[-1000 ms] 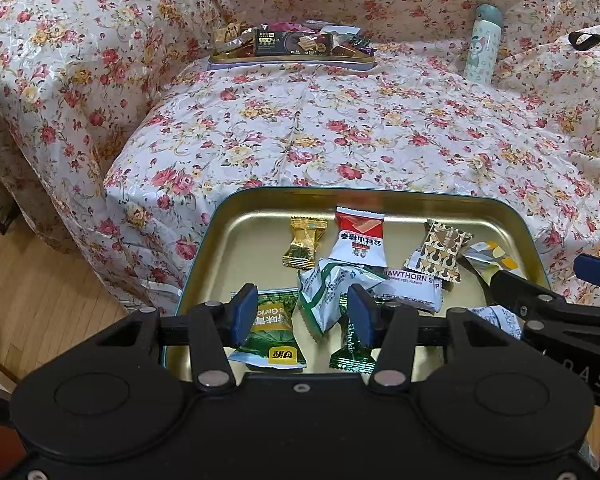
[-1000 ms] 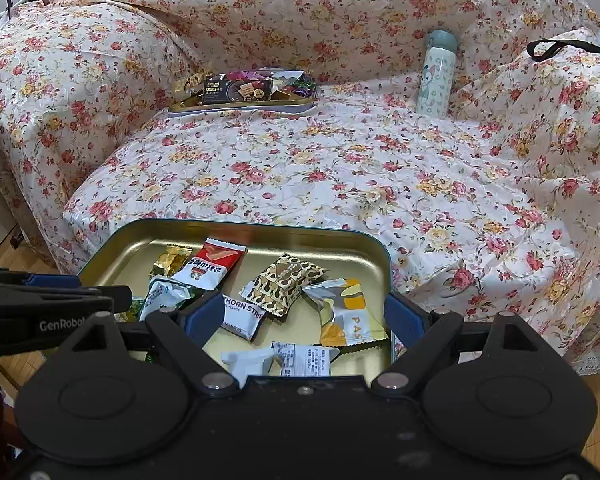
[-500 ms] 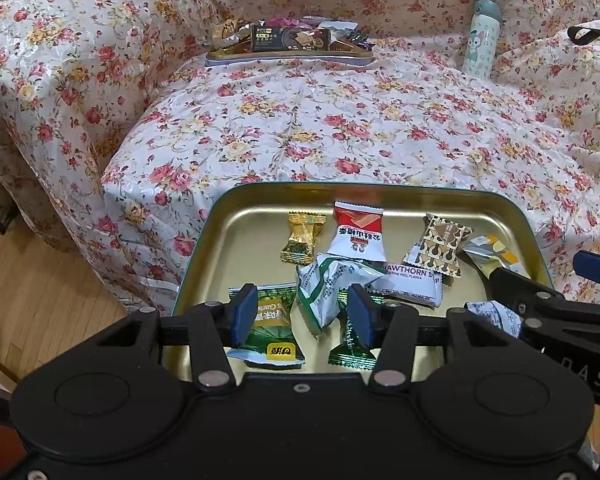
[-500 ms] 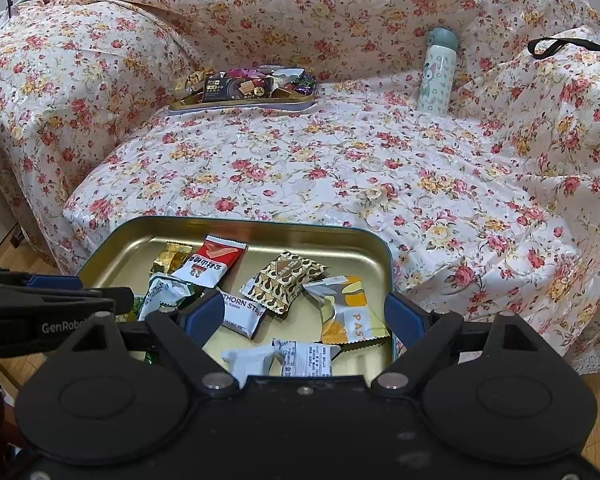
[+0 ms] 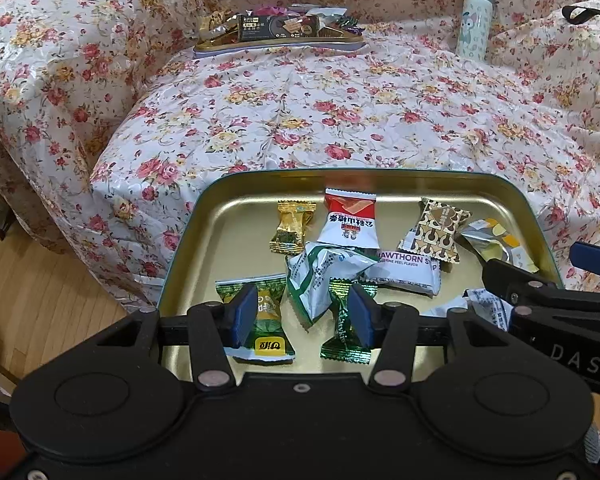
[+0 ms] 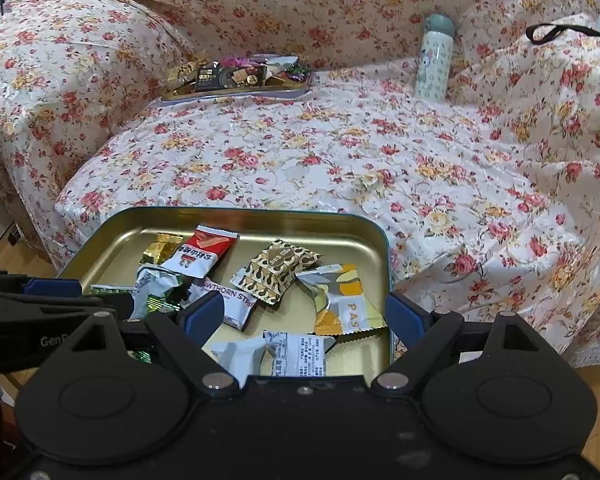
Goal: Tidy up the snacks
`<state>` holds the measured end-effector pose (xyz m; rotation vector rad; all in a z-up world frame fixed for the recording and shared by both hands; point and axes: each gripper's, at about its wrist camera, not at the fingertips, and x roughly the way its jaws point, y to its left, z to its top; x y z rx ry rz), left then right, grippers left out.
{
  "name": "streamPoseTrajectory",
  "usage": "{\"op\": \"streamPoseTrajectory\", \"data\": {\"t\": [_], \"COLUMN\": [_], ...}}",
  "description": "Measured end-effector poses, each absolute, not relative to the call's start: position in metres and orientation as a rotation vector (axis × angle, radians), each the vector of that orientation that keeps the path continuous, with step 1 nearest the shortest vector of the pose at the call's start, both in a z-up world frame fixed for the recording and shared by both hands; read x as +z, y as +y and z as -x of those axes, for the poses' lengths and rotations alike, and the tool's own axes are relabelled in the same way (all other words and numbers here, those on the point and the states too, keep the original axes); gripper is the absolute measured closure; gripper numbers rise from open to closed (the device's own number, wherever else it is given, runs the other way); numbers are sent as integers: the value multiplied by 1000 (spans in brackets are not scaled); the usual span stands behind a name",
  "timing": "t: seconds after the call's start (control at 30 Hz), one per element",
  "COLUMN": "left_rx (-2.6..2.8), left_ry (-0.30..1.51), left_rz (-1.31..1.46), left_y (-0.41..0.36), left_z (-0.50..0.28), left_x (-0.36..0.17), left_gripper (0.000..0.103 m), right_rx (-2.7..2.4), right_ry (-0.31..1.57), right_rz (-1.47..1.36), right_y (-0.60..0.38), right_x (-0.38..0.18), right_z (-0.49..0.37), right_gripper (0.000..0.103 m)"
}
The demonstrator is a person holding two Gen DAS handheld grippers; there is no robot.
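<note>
Both claws hang apart and empty over the gold rectangular metal tray (image 5: 204, 240) of wrapped snacks, left claw (image 5: 302, 317) half-spread, right claw (image 6: 305, 317) wide, the right one's outer finger past the tray's rim.

Bare sofa seat (image 6: 340, 168) between near tray (image 6: 364, 224) and far tray (image 6: 236, 94).

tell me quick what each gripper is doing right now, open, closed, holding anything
Left gripper: open, partly, holding nothing, over the tray.
Right gripper: open wide, holding nothing.
</note>
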<state>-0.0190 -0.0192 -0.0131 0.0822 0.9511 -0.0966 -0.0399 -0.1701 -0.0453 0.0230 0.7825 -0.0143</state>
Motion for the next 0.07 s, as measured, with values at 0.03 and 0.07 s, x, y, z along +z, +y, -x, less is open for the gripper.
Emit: {"op": "streamPoseTrajectory", "data": {"t": [0.03, 0.07], "left_rx": [-99, -100], "left_ry": [951, 952], "left_rz": [-84, -87], "left_y": [-20, -20], "left_z": [18, 17], "left_x": [-13, -13], "left_gripper": [46, 46], "right_rx": [-17, -20], "right_ry": [786, 788], "right_rz": [-27, -31], "right_y": [-171, -173], "right_x": [-46, -46], "right_z": [39, 38], "right_gripper": [12, 12]}}
